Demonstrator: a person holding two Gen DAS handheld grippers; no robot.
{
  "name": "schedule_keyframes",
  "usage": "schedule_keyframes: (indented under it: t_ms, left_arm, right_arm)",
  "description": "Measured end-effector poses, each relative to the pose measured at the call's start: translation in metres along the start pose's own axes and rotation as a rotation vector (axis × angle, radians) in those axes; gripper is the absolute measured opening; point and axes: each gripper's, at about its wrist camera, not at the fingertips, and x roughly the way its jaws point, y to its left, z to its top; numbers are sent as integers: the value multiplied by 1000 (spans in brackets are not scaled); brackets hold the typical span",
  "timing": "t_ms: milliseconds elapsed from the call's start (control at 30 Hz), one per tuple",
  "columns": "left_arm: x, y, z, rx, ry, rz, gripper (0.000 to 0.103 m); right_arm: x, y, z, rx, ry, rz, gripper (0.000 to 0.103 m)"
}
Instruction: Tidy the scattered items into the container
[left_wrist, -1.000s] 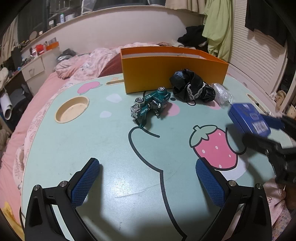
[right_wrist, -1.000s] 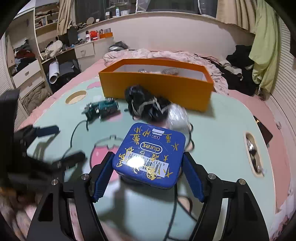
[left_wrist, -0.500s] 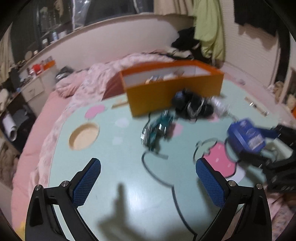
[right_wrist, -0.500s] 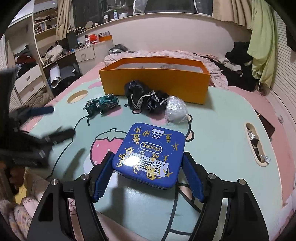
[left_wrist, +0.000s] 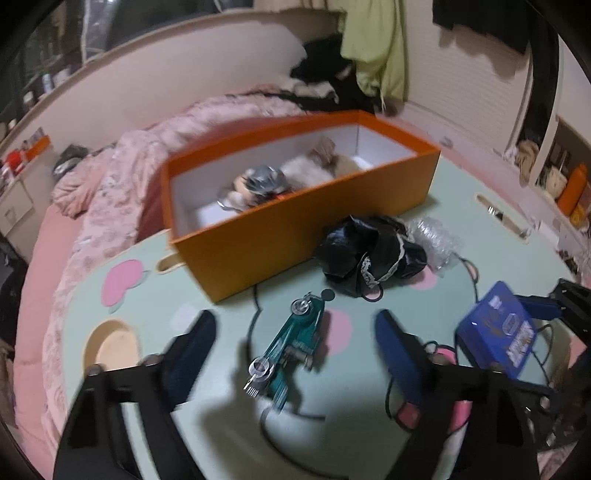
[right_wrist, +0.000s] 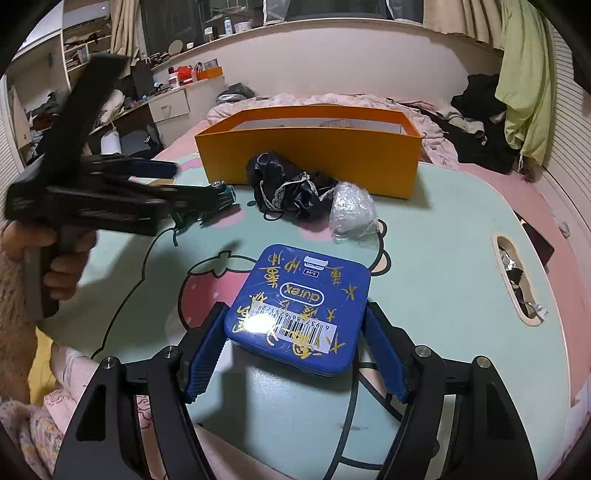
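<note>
**Now closing on the toy car, tin already in hand**

Just below the orange box (left_wrist: 306, 225), the green toy car (left_wrist: 291, 347) lies on the mint table (left_wrist: 147, 302), with the left gripper (left_wrist: 295, 343) straddling it. Its jaws are closing, the car between them, though the blue pads (left_wrist: 397, 354) do not yet seem to touch it; blur makes the last gap hard to judge.

The car looks like die-cast metal: small, stiff, fairly dense for its size, with chrome bits sticking out. It should take a firm pinch without harm, but smooth painted sides could slip, and wheels may let it roll. Best hold, I judge, is across the body's flat flanks at mid-length, not on the chrome parts or the wheels.

The right gripper (right_wrist: 295, 343) pinches a blue tin (right_wrist: 299, 306) by its two side edges, holding it above the table. A tin is rigid and light, slick on the lid, so the edge grip suits it.

Near the box wait a black lacy cloth (right_wrist: 291, 188), soft and floppy, and a bubble-wrap bundle (right_wrist: 351, 210), light and squashy. The box already holds a few things.
</note>
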Motion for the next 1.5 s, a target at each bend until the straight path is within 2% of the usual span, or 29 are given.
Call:
schedule_keyframes:
  t_ms: [33,67,267,367,500,600,700,800,967,1067,1100,1133,1167,1233,1367,1500]
  left_arm:
    - [6,-2,-1,5,16,7,30]
    - [8,-4,-2,10,21,9,23]
    - [-15,-10,-18,-30,-23,-67,23]
    - [-36,-9,-15,-60,-75,-94,23]
    - [-59,3,15,-99,-150,-138,23]
    - [-67,12,46,-94,-192,-110,23]
    - [-59,25,76,-133,-196,-111,23]
    - [-38,37,97,-173,-170,-90,23]
    - [0,53,112,-238,-118,-79,23]
    - [17,58,111,-278,-100,-83,23]
    - [18,61,111,-296,-106,-84,24]
    - [18,62,110,-312,-118,-88,31]
    - [16,64,110,-324,-132,-95,45]
    - [7,68,107,-339,-171,-92,64]
    - [-15,71,97,-345,-211,-71,77]
    - [-40,70,75,-377,-245,-87,91]
  right_arm:
    - [0,0,0,1,-1,0,73]
    - [0,0,0,2,-2,0,73]
    - [0,-6,4,27,7,3,73]
    - [-4,-11,15,41,-16,-12,73]
    - [-9,-12,43,11,-48,-27,73]
    - [-7,-20,78,0,-62,-38,73]
    - [0,-34,113,26,-76,-51,73]
    - [12,-46,147,69,-69,-14,73]
    - [39,-60,186,128,-35,16,73]
    - [62,-64,196,153,0,5,73]
    - [73,-65,198,166,24,4,73]
    - [80,-67,199,176,44,11,74]
    - [90,-69,199,194,73,19,74]
    - [99,-77,199,240,96,13,74]
    - [89,-87,194,297,52,21,74]
    - [60,-82,183,276,-6,-4,74]
